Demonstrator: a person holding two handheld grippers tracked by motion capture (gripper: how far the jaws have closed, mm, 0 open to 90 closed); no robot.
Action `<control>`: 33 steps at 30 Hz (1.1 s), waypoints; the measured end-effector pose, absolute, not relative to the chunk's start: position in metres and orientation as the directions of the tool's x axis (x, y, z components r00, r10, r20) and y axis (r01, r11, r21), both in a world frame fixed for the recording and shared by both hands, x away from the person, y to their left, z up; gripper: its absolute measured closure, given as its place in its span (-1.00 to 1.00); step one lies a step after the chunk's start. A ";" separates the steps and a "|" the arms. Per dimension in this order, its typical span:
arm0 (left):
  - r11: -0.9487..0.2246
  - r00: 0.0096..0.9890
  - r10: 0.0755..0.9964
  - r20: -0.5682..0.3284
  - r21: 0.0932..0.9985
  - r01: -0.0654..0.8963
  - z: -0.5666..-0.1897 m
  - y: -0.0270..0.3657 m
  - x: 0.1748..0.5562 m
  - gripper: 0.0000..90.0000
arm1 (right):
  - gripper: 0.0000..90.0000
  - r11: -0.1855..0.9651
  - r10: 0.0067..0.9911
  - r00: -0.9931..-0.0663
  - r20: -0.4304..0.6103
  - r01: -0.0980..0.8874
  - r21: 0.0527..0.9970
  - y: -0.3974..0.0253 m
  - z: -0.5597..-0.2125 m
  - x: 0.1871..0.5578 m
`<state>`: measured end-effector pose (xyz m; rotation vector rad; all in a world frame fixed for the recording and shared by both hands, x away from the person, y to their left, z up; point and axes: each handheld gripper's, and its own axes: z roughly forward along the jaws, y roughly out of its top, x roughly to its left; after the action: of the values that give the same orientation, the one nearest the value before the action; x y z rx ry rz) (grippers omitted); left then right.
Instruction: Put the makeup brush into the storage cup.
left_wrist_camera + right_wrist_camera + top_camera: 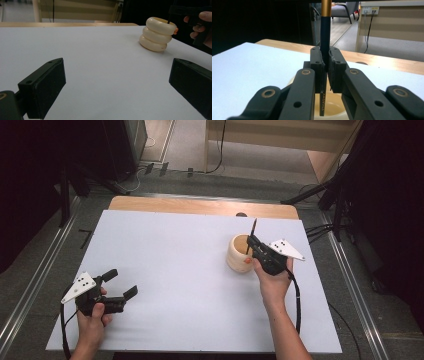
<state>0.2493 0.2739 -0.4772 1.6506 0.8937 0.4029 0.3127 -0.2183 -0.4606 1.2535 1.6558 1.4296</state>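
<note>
The right claw (325, 72) is clenched on a dark pencil (324, 45) standing upright, its lower end directly over the mouth of the cream ringed holder (239, 254) below; the left claw (121, 283) rests released, well apart on the counter (175, 255)

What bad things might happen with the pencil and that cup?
1. The right gripper pinches the pencil on a thin strip of its jaws, so it might slip or tilt.
2. The cup stands free near the table's far right side; a nudge from the gripper might tip or slide it.
</note>
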 end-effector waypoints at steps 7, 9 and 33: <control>-0.052 0.650 0.734 -0.195 0.939 0.341 -0.477 0.273 0.249 -0.97 | 0.87 -0.026 0.922 -0.363 0.133 0.286 0.958 -0.219 -0.468 0.314; -0.054 0.651 0.734 -0.194 0.939 0.341 -0.477 0.273 0.249 -0.97 | 0.87 -0.021 0.922 -0.364 0.132 0.292 0.956 -0.218 -0.469 0.314; -0.050 0.649 0.734 -0.198 0.938 0.342 -0.478 0.273 0.249 -0.97 | 0.85 -0.016 0.926 -0.350 0.144 0.345 0.939 -0.216 -0.476 0.318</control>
<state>0.2486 0.2727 -0.4777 1.6506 0.8959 0.4006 0.3178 -0.2157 -0.4759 1.3249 1.7180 1.3729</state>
